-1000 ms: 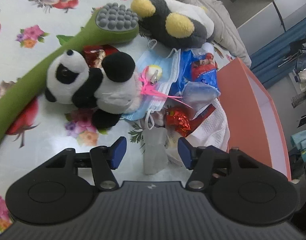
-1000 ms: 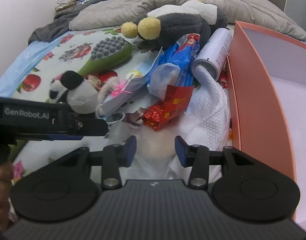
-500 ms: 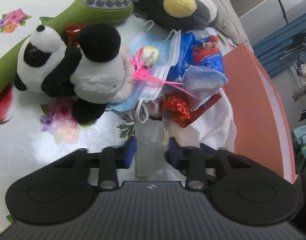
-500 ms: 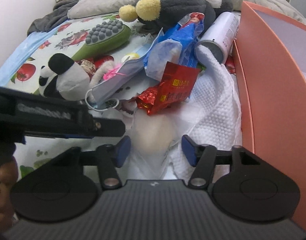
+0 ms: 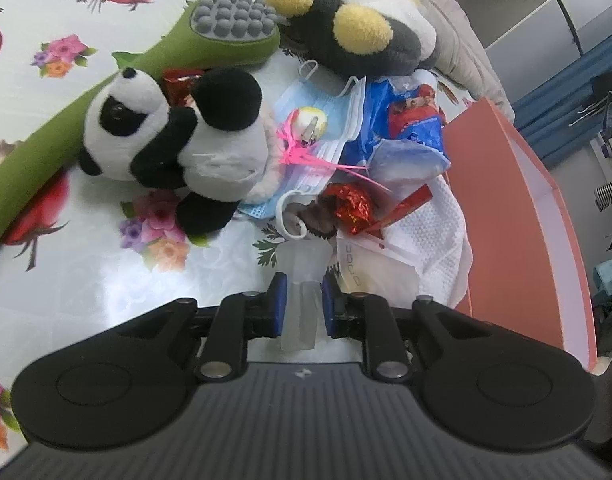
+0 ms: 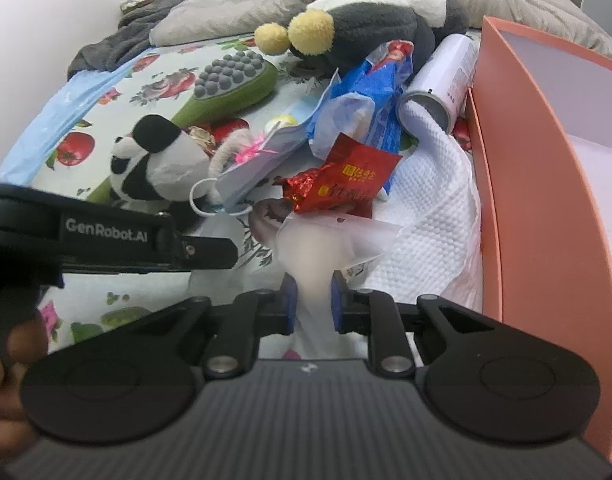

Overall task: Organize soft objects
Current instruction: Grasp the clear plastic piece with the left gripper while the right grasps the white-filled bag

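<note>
Both claws closing on one translucent plastic bag (image 5: pixel 302 280) at six o'clock of the clutter beside the orange box (image 5: pixel 517 216), left claw (image 5: pixel 300 307) and right claw (image 6: pixel 312 303) pinching it, opposing pulls could tear it or topple the red snack packet (image 6: pixel 351 184).

A black-and-white panda plush (image 5: pixel 174 140) is lying on a fruit-and-flower patterned cloth (image 5: pixel 66 52), beside a green massager (image 5: pixel 210 40) and an orange box (image 5: pixel 517 216).
</note>
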The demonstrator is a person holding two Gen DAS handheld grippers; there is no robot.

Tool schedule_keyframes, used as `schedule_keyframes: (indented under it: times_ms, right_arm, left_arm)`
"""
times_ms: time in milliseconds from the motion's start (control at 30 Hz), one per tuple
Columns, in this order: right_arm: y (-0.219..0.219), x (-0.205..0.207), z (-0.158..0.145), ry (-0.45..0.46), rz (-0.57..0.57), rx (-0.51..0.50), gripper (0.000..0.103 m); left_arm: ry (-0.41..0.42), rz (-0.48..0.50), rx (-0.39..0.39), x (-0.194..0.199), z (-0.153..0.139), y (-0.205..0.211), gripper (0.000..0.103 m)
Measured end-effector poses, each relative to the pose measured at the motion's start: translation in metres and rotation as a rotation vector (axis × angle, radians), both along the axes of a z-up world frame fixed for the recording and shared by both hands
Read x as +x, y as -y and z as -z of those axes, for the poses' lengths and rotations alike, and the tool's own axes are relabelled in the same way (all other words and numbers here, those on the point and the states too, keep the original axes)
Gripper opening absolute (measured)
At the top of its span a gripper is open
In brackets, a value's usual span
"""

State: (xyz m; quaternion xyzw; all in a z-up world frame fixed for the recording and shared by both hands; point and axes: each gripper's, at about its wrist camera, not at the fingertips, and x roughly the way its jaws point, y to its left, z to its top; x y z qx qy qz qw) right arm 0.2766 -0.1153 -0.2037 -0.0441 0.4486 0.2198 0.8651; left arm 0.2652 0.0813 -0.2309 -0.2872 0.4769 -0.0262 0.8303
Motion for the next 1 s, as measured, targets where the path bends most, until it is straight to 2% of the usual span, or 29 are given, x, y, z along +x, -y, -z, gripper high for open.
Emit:
schedule_keyframes:
  times_ms: [467, 1000]
  right_arm:
    - [0.012, -0.027, -0.027, 0.031, 0.025, 0.023, 0.019]
    - [0.041, -0.066, -0.064, 0.075, 0.058, 0.067, 0.019]
  left_arm:
    - [0.038, -0.007, 0.066, -0.039, -0.034, 0.0, 0.022]
    - [0.093, -0.015, 0.089, -0.097, -0.08, 0.015, 0.02]
